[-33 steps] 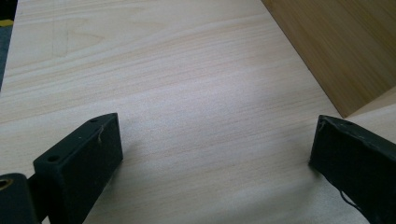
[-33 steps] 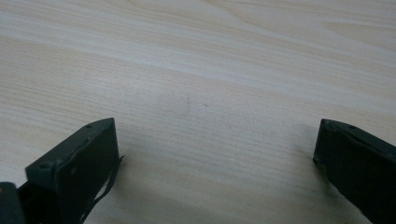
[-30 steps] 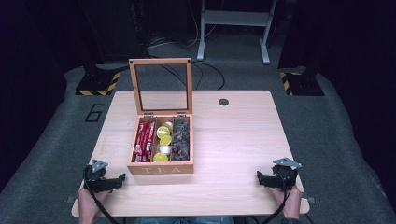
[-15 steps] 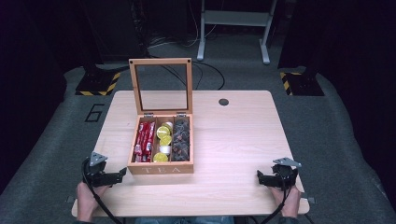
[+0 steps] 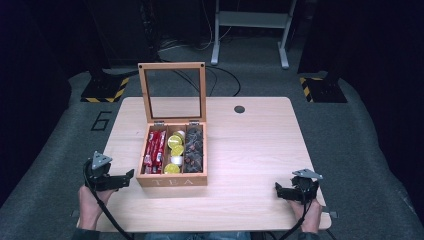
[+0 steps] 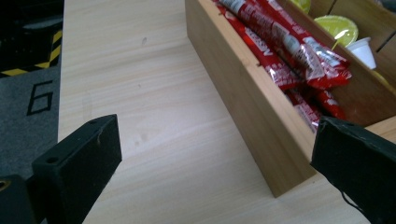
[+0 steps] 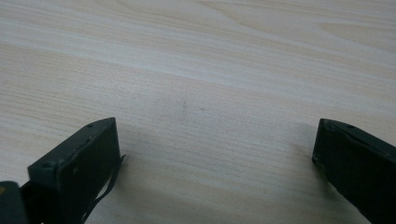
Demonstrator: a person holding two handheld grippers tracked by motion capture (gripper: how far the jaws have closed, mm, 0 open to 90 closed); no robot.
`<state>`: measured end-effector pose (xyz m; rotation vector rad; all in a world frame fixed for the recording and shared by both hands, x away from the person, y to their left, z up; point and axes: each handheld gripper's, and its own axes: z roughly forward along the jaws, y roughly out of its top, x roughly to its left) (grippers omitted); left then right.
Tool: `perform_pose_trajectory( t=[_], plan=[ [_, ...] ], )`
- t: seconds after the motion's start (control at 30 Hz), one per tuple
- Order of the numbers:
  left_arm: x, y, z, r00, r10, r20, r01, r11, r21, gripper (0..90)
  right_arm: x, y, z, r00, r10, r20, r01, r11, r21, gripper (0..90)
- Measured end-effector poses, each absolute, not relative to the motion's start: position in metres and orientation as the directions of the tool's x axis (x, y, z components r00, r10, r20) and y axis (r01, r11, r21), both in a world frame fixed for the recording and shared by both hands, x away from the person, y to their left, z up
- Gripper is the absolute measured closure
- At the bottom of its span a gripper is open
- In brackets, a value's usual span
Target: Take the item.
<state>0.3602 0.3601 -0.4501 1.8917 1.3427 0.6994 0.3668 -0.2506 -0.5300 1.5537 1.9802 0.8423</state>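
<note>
Tea box (image 5: pixel 172 162) (lid up, long axis running away from the person) sits mid-table just right of the left gripper (image 5: pixel 129 176), whose jaws gape; right gripper (image 5: pixel 278 190), likewise spread, rests well apart.

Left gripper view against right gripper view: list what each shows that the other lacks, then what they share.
The left gripper view alone has the wooden tea box at the right, with red sachets in its near compartment and yellow-lidded cups beyond the divider, plus grey floor bearing a number 6 and a yellow-black striped strip.

The right gripper view alone has a stretch of table with a faint smudge.

Both share the pale wooden tabletop and two black jaws set wide apart, so the left hand-held gripper and right hand-held gripper are open and hold nothing.
</note>
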Motion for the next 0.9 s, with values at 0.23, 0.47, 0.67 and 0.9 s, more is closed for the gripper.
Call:
perform_pose_trajectory(
  t=[0.23,0.47,0.67,0.9],
  plan=[
    [0.37,0.349,-0.437,0.337,0.941,0.043,0.542,-0.231,0.808,1.2,0.367,-0.25,-0.53,-0.238,0.971,0.002,0.672,0.163,0.722,0.5],
    [0.381,0.336,-0.429,0.364,0.93,0.056,0.533,-0.257,0.806,0.3,0.366,-0.25,-0.53,-0.237,0.971,0.002,0.672,0.163,0.722,0.5],
    [0.397,0.32,-0.425,0.397,0.916,0.049,0.515,-0.266,0.815,5.3,0.366,-0.251,-0.53,-0.24,0.971,0.003,0.672,0.164,0.722,0.5],
    [0.414,0.304,-0.421,0.423,0.904,0.06,0.508,-0.291,0.811,15.3,0.366,-0.251,-0.53,-0.24,0.971,0.003,0.672,0.164,0.722,0.6]
  ],
)
